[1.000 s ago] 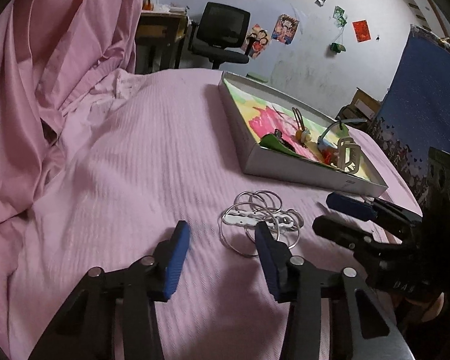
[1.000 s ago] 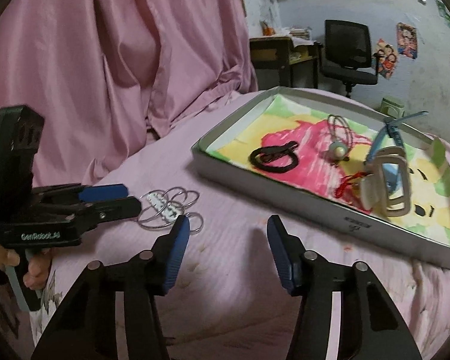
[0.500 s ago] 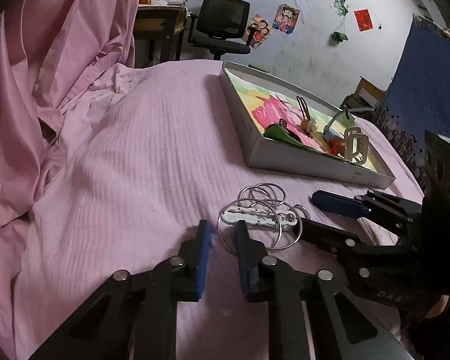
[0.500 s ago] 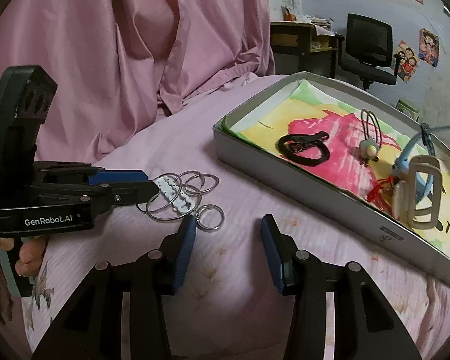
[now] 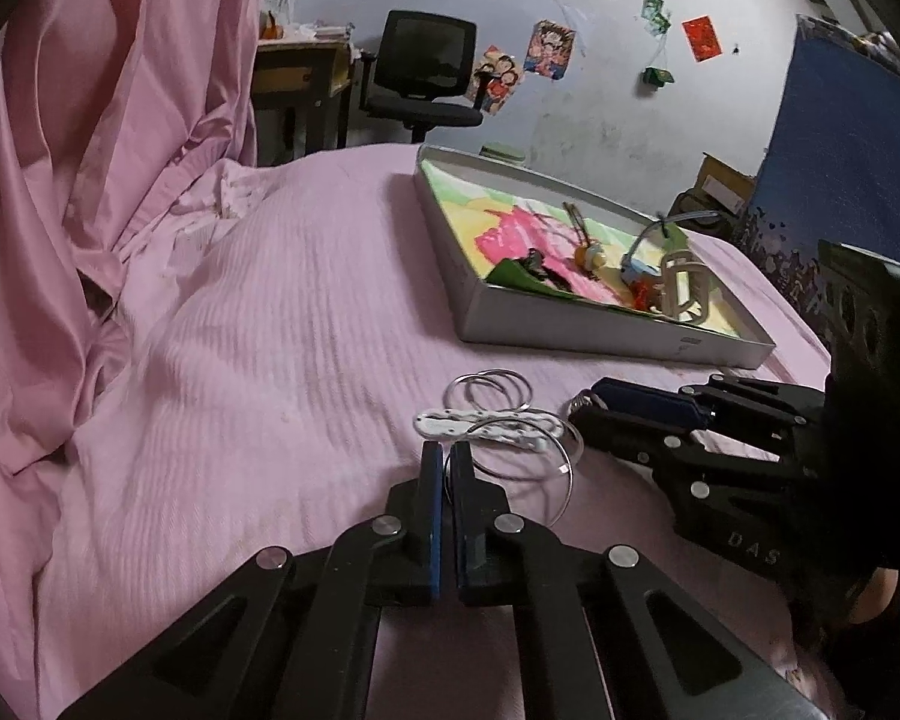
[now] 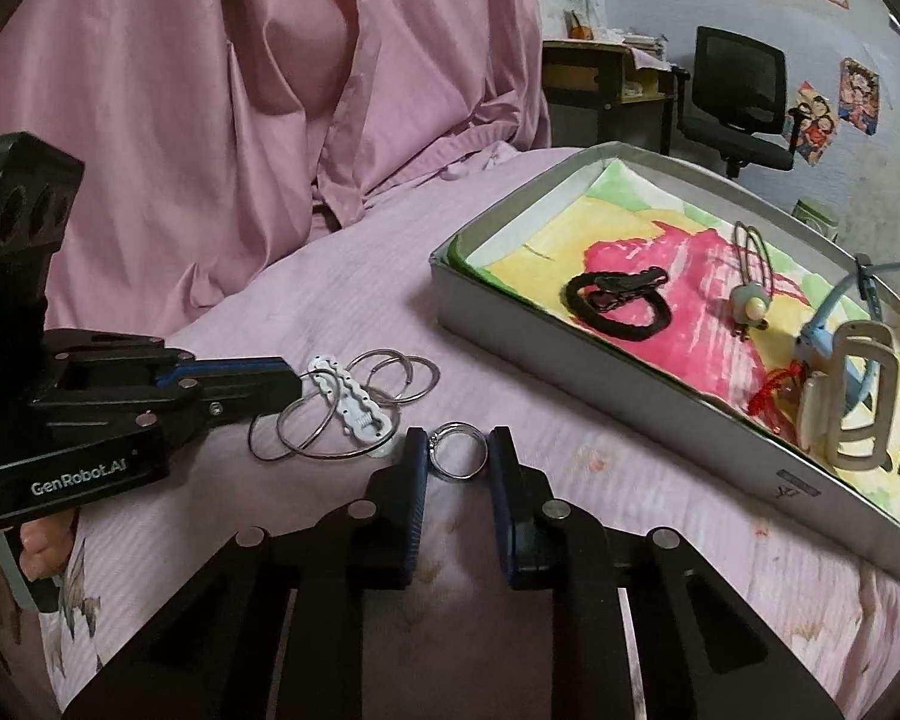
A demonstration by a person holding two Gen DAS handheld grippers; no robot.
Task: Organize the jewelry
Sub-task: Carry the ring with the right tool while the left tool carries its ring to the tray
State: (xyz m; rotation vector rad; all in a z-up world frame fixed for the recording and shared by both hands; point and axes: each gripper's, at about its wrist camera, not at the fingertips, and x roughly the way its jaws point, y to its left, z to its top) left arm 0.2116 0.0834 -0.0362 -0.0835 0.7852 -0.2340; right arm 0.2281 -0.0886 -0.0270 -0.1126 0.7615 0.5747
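Closing over the last second from a wide gape, the left hand-held gripper (image 5: 444, 456) in its own view now has its blue pads nearly together on the near rim of a large wire hoop (image 5: 510, 468), though whether the wire is truly pinched is hard to tell. The hoops and their white card (image 5: 480, 425) lie on the pink bedspread (image 5: 258, 348), with the right hand-held gripper (image 5: 582, 405) just beside them. That suggests the hoop cluster is about to be lifted toward the tray (image 5: 600, 341), which sits well apart up the bed with bare cloth between.

In the right wrist view, the right hand-held gripper (image 6: 457, 450) has narrowed too and moved forward, its jaws part-open and straddling a small silver ring (image 6: 457, 451) without clearly touching it. The tray's near wall (image 6: 570, 360) rises to the right; a black hair tie (image 6: 621, 306) and other pieces already lie inside. Open bedspread leaves room, but the wall must be cleared.
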